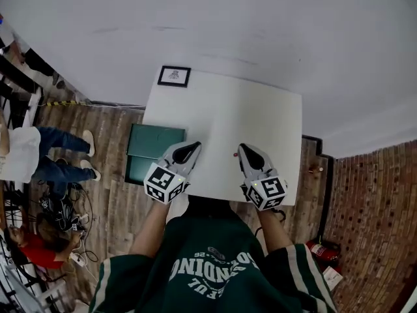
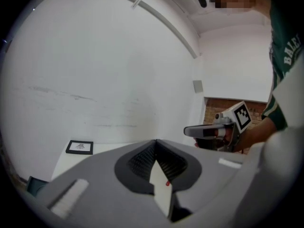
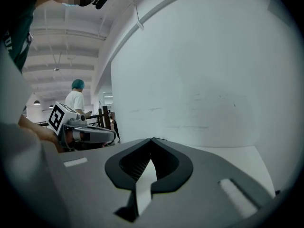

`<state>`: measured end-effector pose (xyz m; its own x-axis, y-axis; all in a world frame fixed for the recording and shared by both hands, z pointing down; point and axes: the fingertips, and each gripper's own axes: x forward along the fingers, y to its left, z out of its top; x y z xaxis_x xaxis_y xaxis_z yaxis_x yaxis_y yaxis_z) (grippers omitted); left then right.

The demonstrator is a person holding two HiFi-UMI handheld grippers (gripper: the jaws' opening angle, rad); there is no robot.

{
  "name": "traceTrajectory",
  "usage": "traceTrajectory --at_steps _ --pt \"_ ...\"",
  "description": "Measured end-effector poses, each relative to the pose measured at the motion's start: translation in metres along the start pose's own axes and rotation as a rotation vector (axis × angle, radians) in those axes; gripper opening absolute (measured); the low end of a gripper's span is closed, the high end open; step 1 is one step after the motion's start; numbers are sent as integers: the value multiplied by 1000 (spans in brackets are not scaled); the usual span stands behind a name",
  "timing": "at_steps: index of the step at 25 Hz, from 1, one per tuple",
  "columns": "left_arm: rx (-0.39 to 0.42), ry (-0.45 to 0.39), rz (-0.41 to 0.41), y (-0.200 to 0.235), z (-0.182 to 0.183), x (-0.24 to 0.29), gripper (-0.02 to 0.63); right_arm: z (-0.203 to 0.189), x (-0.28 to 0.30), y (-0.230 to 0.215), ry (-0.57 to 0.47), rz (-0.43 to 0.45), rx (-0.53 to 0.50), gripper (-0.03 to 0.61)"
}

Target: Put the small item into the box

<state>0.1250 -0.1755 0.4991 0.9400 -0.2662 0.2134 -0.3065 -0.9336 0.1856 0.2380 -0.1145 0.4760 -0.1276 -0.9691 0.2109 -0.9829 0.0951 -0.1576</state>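
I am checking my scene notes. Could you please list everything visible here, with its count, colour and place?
table: one, white, centre of the head view
small item: one, red, on the table beside the right gripper's tip
framed picture: one, black frame, table's far left corner
box: one, dark green, below the table's left edge
bystanders: at least two, far left, on the wooden floor
left gripper: one, grey, shut, empty
right gripper: one, grey, shut, empty
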Motion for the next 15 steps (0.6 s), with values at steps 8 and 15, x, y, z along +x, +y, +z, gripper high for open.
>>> traceTrajectory --at_steps 8,15 --pt "-18 34 25 3 -5 19 51 -8 12 -32 46 22 -17 3" --pt "-45 102 1 -3 -32 40 51 -59 14 -55 140 29 -17 5"
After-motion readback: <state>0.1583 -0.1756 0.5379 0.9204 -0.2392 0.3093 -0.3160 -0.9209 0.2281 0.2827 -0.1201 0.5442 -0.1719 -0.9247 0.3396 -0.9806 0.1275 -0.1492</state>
